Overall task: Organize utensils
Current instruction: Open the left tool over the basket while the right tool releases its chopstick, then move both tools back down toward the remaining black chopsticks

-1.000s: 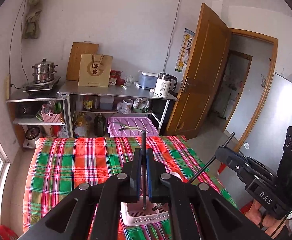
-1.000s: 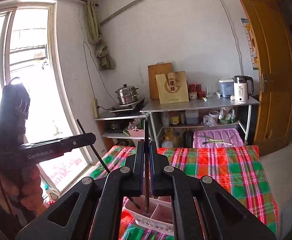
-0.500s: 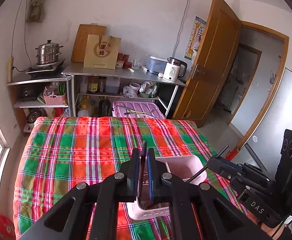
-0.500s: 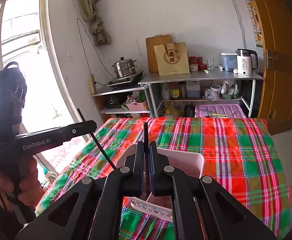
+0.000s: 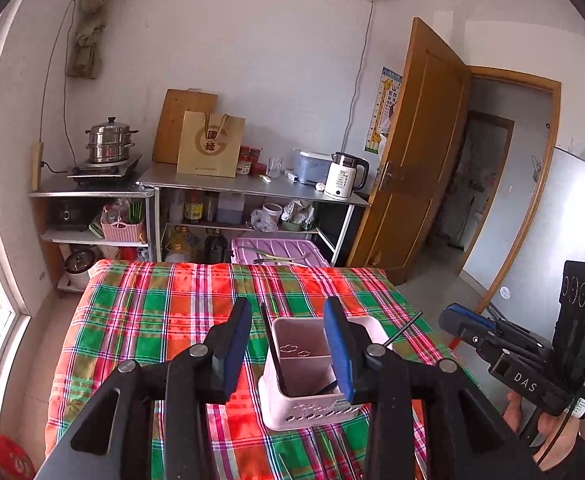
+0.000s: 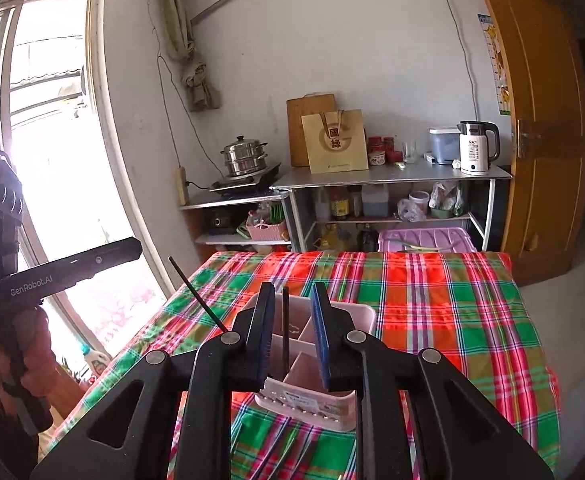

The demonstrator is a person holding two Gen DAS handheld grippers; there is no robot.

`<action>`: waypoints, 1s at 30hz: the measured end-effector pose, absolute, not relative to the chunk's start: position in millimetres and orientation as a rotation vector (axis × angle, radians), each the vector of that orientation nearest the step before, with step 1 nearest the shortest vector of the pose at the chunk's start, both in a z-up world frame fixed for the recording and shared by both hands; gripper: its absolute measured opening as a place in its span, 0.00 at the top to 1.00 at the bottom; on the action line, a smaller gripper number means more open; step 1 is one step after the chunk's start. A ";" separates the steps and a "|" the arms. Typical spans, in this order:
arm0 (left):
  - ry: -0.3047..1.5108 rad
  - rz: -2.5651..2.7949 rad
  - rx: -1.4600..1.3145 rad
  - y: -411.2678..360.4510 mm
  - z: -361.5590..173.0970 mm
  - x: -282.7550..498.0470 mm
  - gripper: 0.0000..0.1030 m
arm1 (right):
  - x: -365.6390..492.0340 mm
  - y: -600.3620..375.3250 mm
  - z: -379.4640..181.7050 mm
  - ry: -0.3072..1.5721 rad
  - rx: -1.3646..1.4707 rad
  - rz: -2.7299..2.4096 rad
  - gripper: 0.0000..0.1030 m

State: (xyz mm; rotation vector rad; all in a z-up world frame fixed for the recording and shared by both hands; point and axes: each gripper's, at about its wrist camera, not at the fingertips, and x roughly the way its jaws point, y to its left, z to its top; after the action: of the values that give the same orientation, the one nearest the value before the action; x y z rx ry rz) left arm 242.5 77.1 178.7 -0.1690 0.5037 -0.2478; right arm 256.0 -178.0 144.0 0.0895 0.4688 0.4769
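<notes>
**With both chopsticks dropped, a clean pull-out is what's needed**

Since both tongs are seen released, nothing is gripped at this moment. The left gripper (image 5: 288,344) is spread wide, its blue pads (image 5: 236,344) either side of the pink utensil holder (image 5: 308,404); a dark chopstick (image 5: 271,350) is seen leaning in the holder's left compartment. The right gripper (image 6: 290,334) is opened less, with a second chopstick (image 6: 285,332) standing free between its pads, tip down in the holder (image 6: 304,400). The holder sits on the plaid tablecloth (image 5: 152,320), near the person's edge.

Judgement: deposit step is done, retreat is pending.

- Jaws should be kept apart until the chopstick tops are cleared.
- Lift should be taken straight up along the sticks, not sideways; the holder looks light and could be tipped by a snag.
- Right side is the tighter one: little gap is left to either pad.
- One gripper at a time is advised, as both are crowded over the same holder.
</notes>
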 end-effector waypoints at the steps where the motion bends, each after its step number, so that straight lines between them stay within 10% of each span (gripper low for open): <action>1: 0.497 -0.245 -0.166 77.9 178.4 233.5 0.64 | 249.3 -180.3 144.7 0.460 0.084 0.474 0.82; 30: 0.680 -0.278 -0.178 56.2 56.0 132.0 0.64 | 166.5 -216.1 64.4 0.594 0.112 0.480 0.82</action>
State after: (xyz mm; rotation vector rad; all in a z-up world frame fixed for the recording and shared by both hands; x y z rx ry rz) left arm 132.0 56.2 56.0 -0.1782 0.6801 -0.2778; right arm 166.5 -216.1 64.4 0.1120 0.5935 0.4804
